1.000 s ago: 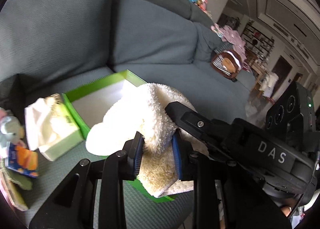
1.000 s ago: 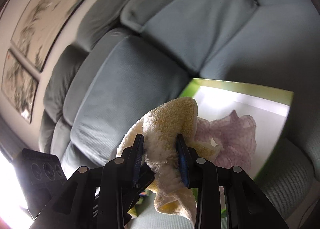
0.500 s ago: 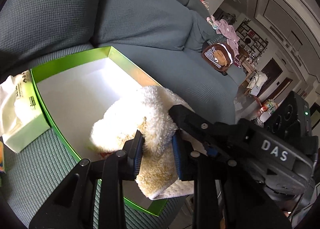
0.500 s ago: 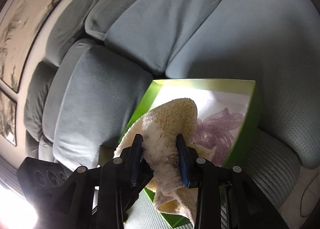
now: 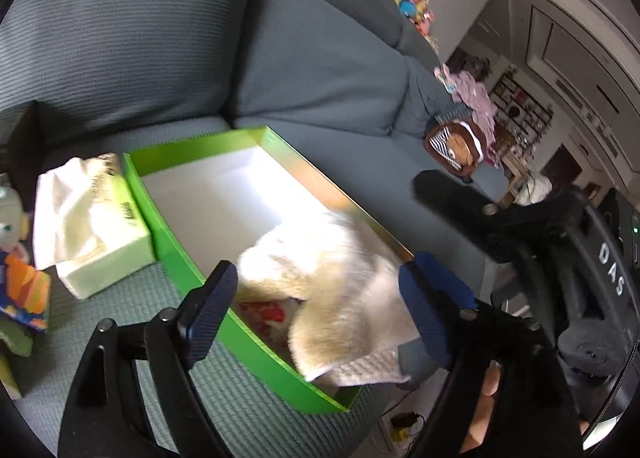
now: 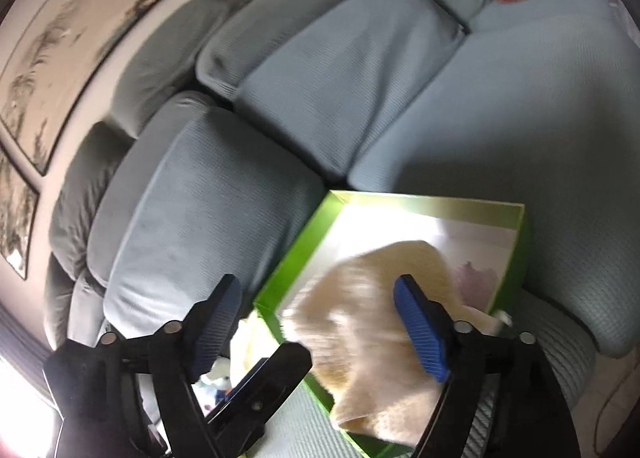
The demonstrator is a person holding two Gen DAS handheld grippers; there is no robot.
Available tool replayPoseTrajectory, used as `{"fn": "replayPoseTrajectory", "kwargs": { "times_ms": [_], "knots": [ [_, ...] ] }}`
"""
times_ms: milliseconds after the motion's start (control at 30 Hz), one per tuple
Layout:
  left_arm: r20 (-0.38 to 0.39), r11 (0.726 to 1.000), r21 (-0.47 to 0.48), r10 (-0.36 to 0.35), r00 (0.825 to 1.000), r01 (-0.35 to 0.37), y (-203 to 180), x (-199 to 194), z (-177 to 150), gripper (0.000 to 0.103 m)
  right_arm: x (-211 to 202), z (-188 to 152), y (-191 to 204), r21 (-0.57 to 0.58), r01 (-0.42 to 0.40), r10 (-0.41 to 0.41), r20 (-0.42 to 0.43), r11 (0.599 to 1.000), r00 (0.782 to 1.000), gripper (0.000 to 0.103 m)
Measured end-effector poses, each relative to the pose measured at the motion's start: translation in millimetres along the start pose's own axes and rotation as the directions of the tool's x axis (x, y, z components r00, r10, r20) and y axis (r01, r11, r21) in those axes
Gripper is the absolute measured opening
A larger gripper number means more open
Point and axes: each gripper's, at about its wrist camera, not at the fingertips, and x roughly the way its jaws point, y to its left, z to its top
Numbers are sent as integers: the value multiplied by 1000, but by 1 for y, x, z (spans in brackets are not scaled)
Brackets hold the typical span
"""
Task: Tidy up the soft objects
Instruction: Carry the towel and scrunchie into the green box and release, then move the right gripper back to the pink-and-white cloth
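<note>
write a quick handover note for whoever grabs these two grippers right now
Left gripper: jaws opening, cream towel between them, pads off it.
Right gripper: jaws opening too, clear of the same towel.
Towel is dropping into the green box on the sofa, one corner hanging over the near rim; a purple cloth and something red already lie inside.
Left to do: tuck the corner in, then probably the toys beside the tissue box.
</note>
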Motion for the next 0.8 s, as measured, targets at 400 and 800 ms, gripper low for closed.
{"fn": "replayPoseTrajectory", "kwargs": {
  "times_ms": [400, 800],
  "knots": [
    [112, 977, -85, 207, 972, -198, 44, -78, -14, 99, 0, -19, 73, -178, -83, 78, -35, 981, 996, 97],
    [116, 829, -214, 546, 830, -516, 126, -164, -65, 99, 29, -75, 157, -430, -93, 18, -176, 898, 984, 101]
  ]
}}
